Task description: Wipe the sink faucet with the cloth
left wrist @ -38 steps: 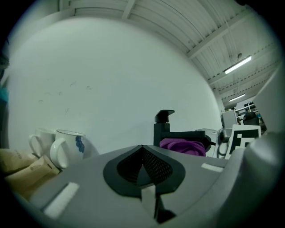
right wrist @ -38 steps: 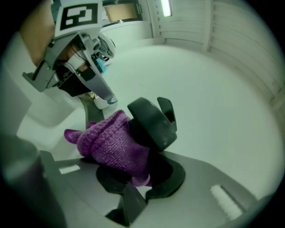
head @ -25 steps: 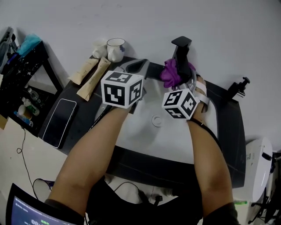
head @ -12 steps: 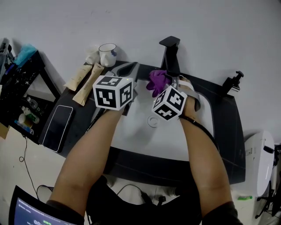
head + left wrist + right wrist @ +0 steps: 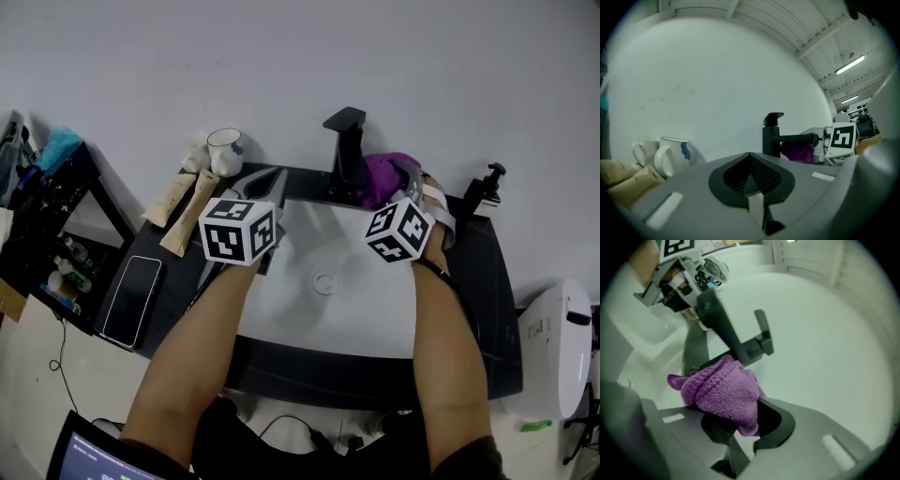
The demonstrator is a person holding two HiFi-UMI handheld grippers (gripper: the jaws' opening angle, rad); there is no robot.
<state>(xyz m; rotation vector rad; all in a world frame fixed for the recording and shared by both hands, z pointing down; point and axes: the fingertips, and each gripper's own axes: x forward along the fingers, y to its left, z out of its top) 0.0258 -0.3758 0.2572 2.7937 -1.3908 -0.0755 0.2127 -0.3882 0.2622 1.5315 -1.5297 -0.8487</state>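
Note:
The black faucet (image 5: 345, 150) stands at the back rim of the white sink (image 5: 361, 300). My right gripper (image 5: 405, 180) is shut on a purple knitted cloth (image 5: 387, 173), which is pressed against the right side of the faucet's base. In the right gripper view the cloth (image 5: 723, 391) bulges out of the right gripper (image 5: 740, 423), with the faucet (image 5: 729, 336) just behind it. My left gripper (image 5: 269, 181) hovers over the sink's back left rim, shut and holding nothing. In the left gripper view the left gripper (image 5: 751, 165) points toward the faucet (image 5: 772, 135) and the cloth (image 5: 797, 153).
A white mug (image 5: 225, 150), two beige tubes (image 5: 190, 208) and a phone (image 5: 131, 302) lie on the dark counter at the left. A black pump dispenser (image 5: 484, 192) stands at the back right. A black shelf (image 5: 47, 216) is further left, a white appliance (image 5: 553, 356) at the right.
My right gripper has carried the cloth from the faucet's left front round to the right side of its base. The left gripper has stayed near the sink's back left.

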